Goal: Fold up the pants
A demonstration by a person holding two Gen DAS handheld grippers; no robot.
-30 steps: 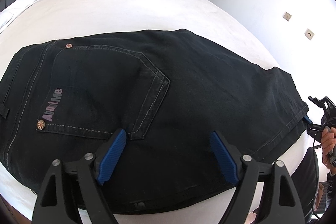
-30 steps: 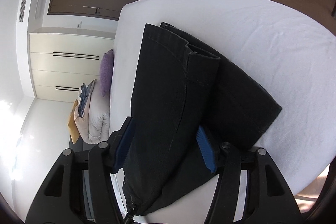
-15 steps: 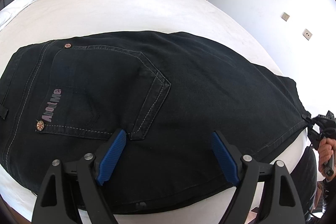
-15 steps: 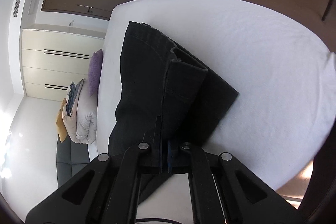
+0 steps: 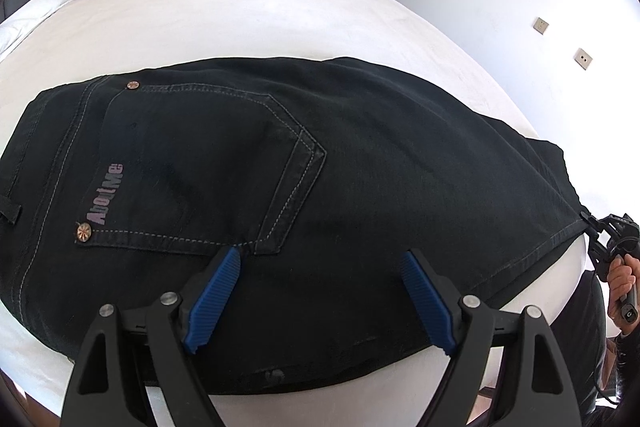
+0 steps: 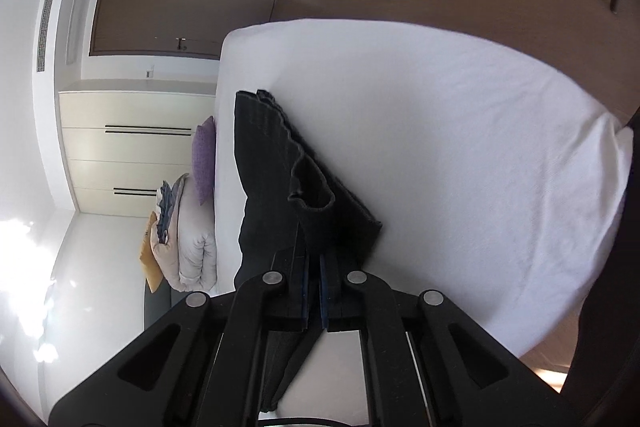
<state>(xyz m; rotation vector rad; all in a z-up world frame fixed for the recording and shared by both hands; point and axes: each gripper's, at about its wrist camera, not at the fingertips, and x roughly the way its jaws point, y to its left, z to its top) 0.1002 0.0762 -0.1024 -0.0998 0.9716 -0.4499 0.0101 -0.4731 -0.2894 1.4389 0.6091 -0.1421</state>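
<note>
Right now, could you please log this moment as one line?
right gripper: shut on pants hem | left gripper: open above pants | bed

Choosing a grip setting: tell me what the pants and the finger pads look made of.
Pants: black denim by the look, matte, with pale contrast stitching and copper rivets. Finger pads: blue, ribbed, probably rubber or soft plastic.

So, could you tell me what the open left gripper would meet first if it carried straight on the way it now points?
Most likely the black pants lying on the white bed. The left gripper hangs open and angled down over the dark denim just below the back pocket; nothing shows in between, though depth is unclear.
</note>
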